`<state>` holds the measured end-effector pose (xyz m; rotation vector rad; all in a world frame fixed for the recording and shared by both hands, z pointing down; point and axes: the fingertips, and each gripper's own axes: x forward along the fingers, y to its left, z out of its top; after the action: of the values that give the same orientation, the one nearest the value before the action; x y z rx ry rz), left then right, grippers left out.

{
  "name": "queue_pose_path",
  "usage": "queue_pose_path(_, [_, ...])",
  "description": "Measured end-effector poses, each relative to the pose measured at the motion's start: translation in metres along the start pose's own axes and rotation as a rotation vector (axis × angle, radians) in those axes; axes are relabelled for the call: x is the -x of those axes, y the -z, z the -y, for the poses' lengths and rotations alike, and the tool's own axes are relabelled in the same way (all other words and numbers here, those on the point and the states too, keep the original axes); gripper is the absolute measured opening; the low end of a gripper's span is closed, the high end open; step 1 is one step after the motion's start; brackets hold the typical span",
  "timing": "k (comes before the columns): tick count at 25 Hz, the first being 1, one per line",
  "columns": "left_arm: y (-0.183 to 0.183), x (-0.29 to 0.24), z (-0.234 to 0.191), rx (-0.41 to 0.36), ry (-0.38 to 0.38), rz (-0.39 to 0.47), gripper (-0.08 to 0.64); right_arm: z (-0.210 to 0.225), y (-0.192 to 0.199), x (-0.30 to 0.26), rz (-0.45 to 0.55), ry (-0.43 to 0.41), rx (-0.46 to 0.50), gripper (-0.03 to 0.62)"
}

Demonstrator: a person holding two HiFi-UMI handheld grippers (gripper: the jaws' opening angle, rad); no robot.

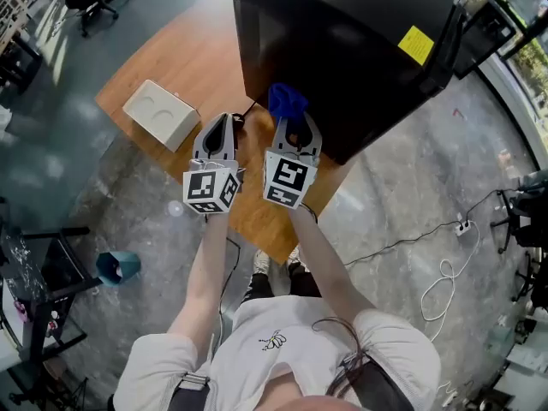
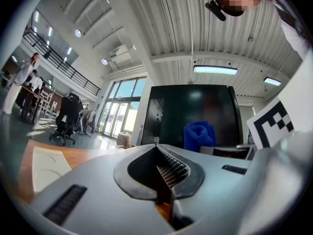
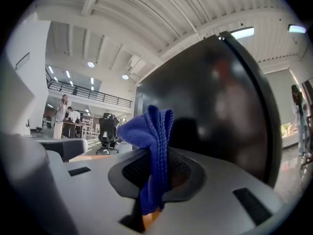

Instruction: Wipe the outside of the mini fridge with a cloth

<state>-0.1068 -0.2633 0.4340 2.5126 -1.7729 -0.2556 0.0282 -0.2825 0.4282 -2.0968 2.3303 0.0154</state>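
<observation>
The mini fridge (image 1: 342, 50), black and glossy with 1 yellow label (image 1: 416, 44) on its top, stands on the wooden table (image 1: 188, 50) along that table's right edge. Its near face is turned toward the person.

The right gripper (image 1: 288, 116) has its 2 jaws clamped on the blue cloth (image 1: 287, 101). In the right gripper view the cloth is pinched between the ribbed pads, a folded bunch rising above the tips and a tail hanging below them. The bunch is held up at the lower part of the fridge's near face, close to that face's left corner. Whether fabric actually touches the black surface cannot be told from any view.

The left gripper (image 1: 224, 120) is just beside the right one, over the table in front of the fridge's left corner. Its jaws are closed together with nothing between them (the left gripper view shows the ribbed pads meeting, with only the wood of the table below). That view also takes in the cloth to its right, against the dark fridge.

A white box (image 1: 161, 114) with 2 round dents in its top lies near the table's left corner, well apart from both grippers. On the floor beyond the table's left edge is a blue bin (image 1: 118, 266).
</observation>
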Motion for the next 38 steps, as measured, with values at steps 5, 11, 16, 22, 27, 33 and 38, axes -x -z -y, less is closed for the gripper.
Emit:
queue_pose_path(5, [0.014, -0.003, -0.027, -0.020, -0.009, -0.014, 0.005, -0.039, 0.028, -0.059, -0.032, -0.043, -0.006, 0.069])
queue_pose_path(11, [0.033, 0.003, -0.062, -0.012, -0.030, -0.036, 0.005, -0.082, 0.057, -0.116, -0.048, -0.031, 0.047, 0.069])
queue_pose_path(16, [0.044, 0.012, -0.085, 0.018, -0.074, -0.043, 0.005, -0.102, 0.065, -0.145, -0.053, -0.018, 0.089, 0.069])
queue_pose_path(22, [0.050, 0.017, -0.089, 0.028, -0.085, -0.049, 0.005, -0.100, 0.070, -0.150, -0.053, 0.012, 0.105, 0.069])
queue_pose_path(27, [0.050, 0.022, -0.088, 0.030, -0.092, -0.053, 0.005, -0.096, 0.071, -0.143, -0.064, 0.042, 0.124, 0.069])
queue_pose_path(33, [0.048, 0.025, -0.074, 0.034, -0.071, -0.045, 0.005, -0.072, 0.063, -0.117, -0.061, 0.087, 0.098, 0.069])
queue_pose_path(38, [0.046, 0.023, -0.047, 0.043, -0.027, -0.040, 0.005, -0.033, 0.056, -0.082, -0.054, 0.157, 0.091, 0.069])
